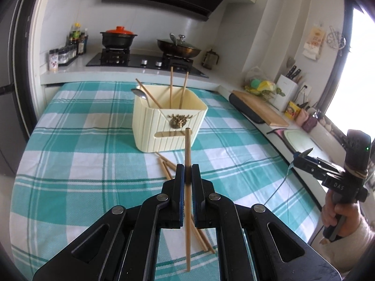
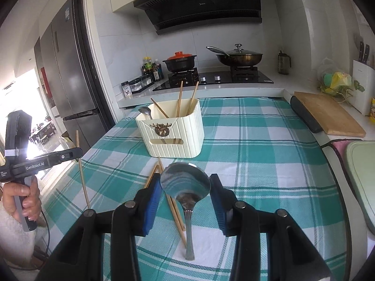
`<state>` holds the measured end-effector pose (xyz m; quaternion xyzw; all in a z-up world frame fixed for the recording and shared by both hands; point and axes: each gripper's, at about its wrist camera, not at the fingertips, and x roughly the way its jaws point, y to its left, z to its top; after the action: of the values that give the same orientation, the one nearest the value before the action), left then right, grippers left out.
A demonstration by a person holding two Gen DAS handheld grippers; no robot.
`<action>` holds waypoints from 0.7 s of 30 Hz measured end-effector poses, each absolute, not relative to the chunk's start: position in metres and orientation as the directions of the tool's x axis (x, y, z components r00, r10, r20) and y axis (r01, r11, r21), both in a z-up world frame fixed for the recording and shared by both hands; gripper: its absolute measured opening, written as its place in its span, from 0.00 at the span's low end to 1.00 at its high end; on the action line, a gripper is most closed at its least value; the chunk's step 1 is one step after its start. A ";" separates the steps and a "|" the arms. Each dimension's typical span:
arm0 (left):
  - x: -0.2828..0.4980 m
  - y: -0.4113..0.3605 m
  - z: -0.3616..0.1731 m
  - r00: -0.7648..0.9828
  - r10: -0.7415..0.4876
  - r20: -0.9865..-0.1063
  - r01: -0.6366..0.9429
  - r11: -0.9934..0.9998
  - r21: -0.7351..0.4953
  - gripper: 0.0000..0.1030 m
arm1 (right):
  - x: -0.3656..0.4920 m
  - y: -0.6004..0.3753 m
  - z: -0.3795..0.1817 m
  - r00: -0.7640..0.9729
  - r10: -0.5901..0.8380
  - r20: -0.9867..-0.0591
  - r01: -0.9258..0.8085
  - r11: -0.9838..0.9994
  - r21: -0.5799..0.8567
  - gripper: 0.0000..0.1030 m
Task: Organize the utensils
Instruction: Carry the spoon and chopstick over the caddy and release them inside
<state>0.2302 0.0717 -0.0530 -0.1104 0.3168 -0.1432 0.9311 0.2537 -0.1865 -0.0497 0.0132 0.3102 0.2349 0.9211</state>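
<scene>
Your left gripper (image 1: 187,175) clamps 1 chopstick (image 1: 187,154); your right gripper (image 2: 186,195) grips a spoon (image 2: 186,182) by its bowl, both raised toward the cream holder (image 2: 173,135) for dropping in.

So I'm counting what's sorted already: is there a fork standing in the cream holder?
No: the cream holder contains only three chopsticks and a spoon, with no fork in it.

Home kitchen for sure: gas stove (image 2: 212,77) with a clay pot (image 2: 180,62) and a wok (image 2: 239,57), range hood (image 2: 201,11) above, big fridge (image 2: 68,68), knife block (image 1: 287,89), cutting board (image 2: 328,114), checkered tablecloth (image 2: 257,154).
</scene>
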 end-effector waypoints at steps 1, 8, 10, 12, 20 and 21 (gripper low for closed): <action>0.230 0.072 -0.052 0.760 -0.340 -0.554 0.199 0.933 -0.300 0.04 | 0.252 -0.188 -0.048 0.702 0.442 -0.559 -0.423 0.890 0.172 0.41; 0.224 0.069 -0.045 0.766 -0.365 -0.529 0.224 0.923 -0.313 0.04 | 0.244 -0.193 -0.040 0.724 0.444 -0.527 -0.417 0.891 0.179 0.41; 0.221 0.069 -0.043 0.766 -0.374 -0.523 0.231 0.919 -0.318 0.04 | 0.242 -0.192 -0.037 0.729 0.444 -0.521 -0.417 0.892 0.177 0.41; 0.219 0.069 -0.041 0.766 -0.382 -0.518 0.238 0.916 -0.323 0.04 | 0.241 -0.193 -0.035 0.731 0.447 -0.516 -0.418 0.890 0.179 0.41; 0.219 0.067 -0.033 0.761 -0.413 -0.501 0.265 0.902 -0.341 0.04 | 0.241 -0.194 -0.026 0.733 0.469 -0.493 -0.427 0.881 0.204 0.41; 0.220 0.067 -0.031 0.760 -0.414 -0.501 0.265 0.901 -0.343 0.04 | 0.242 -0.195 -0.024 0.733 0.475 -0.488 -0.428 0.879 0.212 0.41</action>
<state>0.2196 0.0671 -0.0312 -0.1266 0.2943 -0.1829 0.9295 0.2420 -0.1945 -0.0242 0.0425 0.2735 0.2427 0.9298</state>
